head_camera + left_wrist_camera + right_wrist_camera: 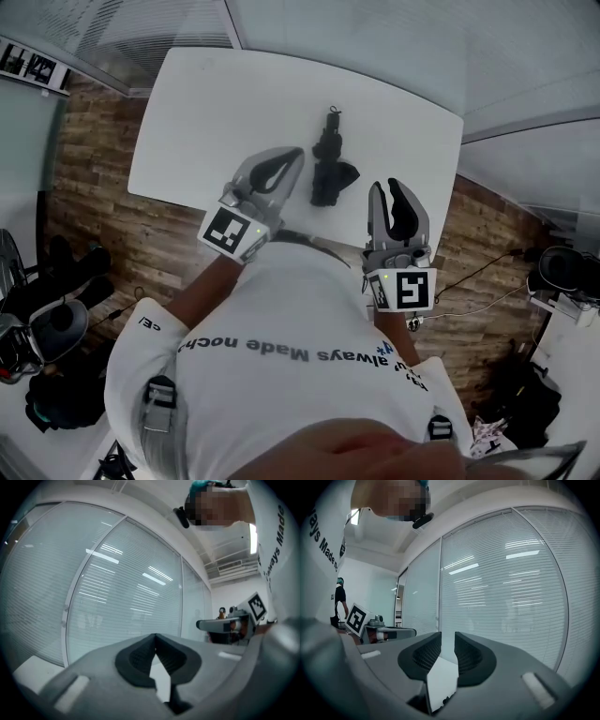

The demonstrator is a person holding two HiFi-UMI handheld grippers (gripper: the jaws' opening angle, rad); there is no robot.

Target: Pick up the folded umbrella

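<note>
Both held level at the near table (216, 103) edge, not angled down. My read: pre-grasp staging, no commitment to a hand yet.

- left hand-held gripper (295, 159): jaws closed tip to tip, nothing between them
- right hand-held gripper (389, 186): jaws closed, empty too
- folded umbrella (330, 169): flat on the table, long axis running away from the person

It lies between the two, just beside the left tips and a bit further from the right.

Neither gripper view shows it, only the blinds (501, 588) behind glass. So either hand needs to tilt down and open its jaws before a pick.
</note>
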